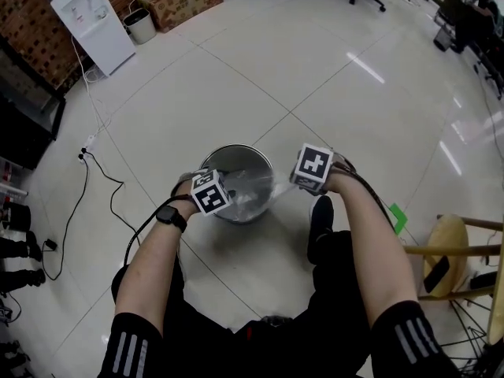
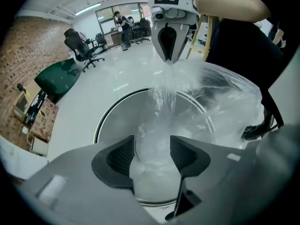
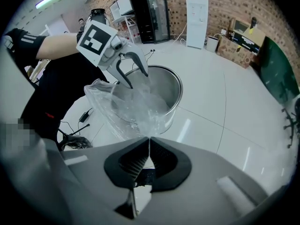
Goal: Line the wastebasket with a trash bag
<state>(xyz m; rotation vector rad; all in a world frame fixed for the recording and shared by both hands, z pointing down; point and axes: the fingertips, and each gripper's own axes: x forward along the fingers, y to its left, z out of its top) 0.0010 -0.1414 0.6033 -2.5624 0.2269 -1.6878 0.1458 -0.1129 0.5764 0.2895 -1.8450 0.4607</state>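
While the right gripper (image 3: 149, 143) pinches the clear trash bag (image 3: 136, 107) and the left gripper (image 2: 152, 148) stands wide around loose film, the bag, strung between them over the metal wastebasket (image 3: 179, 90) below, risks collapsing inward if the left jaws miss it.

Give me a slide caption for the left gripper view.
Left gripper, jaws apart around the bag; right gripper pinches it above the wastebasket.
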